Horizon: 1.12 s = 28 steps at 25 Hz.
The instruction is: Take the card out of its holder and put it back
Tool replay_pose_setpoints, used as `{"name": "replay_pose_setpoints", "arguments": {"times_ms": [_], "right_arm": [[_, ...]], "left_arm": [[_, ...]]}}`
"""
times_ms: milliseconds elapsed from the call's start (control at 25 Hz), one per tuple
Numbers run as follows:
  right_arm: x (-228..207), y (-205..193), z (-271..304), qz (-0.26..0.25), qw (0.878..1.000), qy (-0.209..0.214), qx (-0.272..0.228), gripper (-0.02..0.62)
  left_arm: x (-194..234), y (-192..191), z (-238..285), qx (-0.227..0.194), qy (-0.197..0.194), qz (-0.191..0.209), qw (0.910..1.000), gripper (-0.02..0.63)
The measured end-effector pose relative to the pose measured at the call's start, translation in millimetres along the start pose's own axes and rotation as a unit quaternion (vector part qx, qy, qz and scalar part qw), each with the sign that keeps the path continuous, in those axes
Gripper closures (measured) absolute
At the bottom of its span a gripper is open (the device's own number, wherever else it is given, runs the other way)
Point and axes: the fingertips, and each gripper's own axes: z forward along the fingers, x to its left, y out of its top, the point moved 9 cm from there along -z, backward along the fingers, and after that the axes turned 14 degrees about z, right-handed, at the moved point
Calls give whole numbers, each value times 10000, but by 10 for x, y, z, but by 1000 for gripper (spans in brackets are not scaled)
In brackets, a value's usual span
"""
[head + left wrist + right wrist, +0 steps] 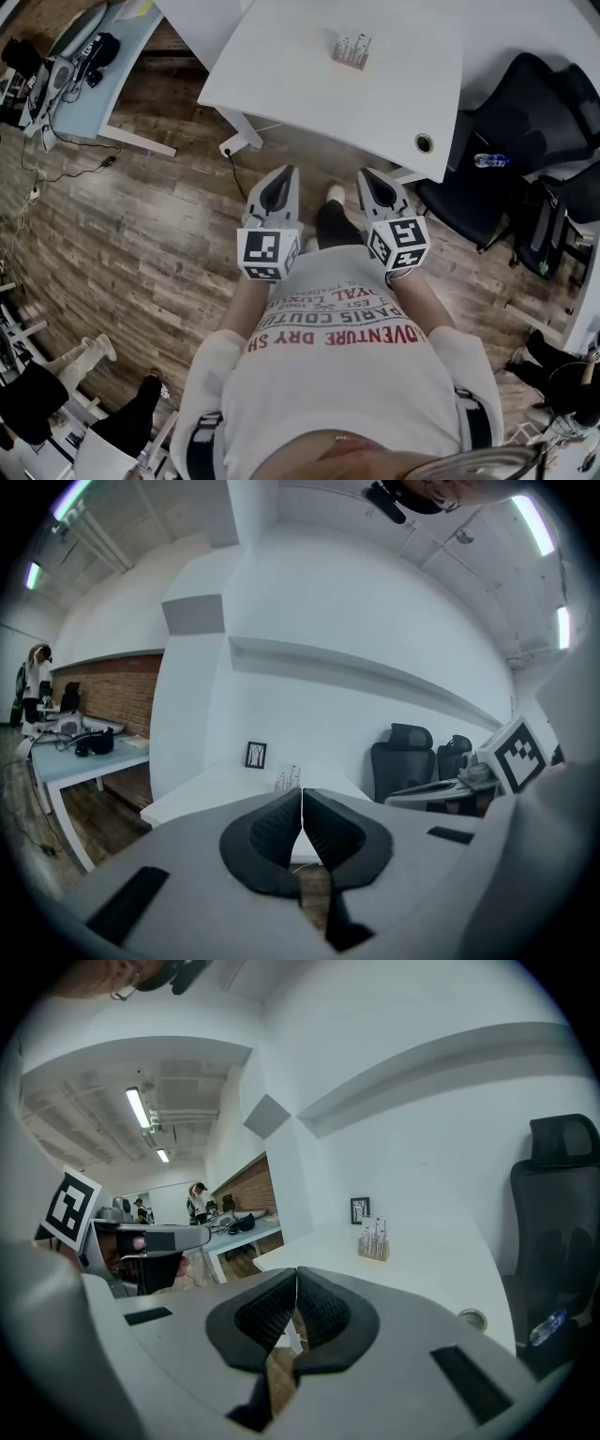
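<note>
- The left gripper, a grey two-jaw tool carrying a black-and-white marker cube, had its dark ribbed pads pressed together with nothing between them.
- The right gripper, built the same, was likewise pressed together and empty.
- Both were held side by side close to the person's chest, above the wood-plank floor, on the near side of the white table.
- The small wooden card holder, with pale cards standing upright in it, sat towards the far side of that table, well apart from both grippers.
- From the tools the holder lay straight ahead and further away, between their two lines and a little closer to the right gripper's.
- In the left gripper view the holder showed just above the closed tips; in the right gripper view it sat to the right of them.
- The holder's longer side seemed to run roughly left to right, though it was too small to be sure.
- No card was out; by my judgement the next move called for a reach forward over the table, the right gripper having the slightly shorter way.
</note>
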Motion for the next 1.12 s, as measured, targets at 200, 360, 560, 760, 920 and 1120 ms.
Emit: {"name": "replay_pose_setpoints", "arguments": {"times_ms": [200,360,560,760,920,1120], "right_arm": [[-207,223,406,-15,9999,103,-41,571],[-415,508,826,-44,9998,205,-28,571],[-762,895,1298,-12,9996,266,-81,571],[-1184,1213,1639,111,9996,221,-121,571],[-1475,1364,1787,209,9995,154,-185,571],[-1759,1414,1868,469,9985,-142,-236,571]], "left_arm": [[196,52,397,16,65,77,9999,581],[427,183,856,6,144,116,9998,581],[658,358,1525,29,133,109,9998,581],[744,521,2177,121,17,212,9997,581],[744,623,2597,127,-122,289,9994,581],[719,634,2924,231,-414,334,9983,581]]}}
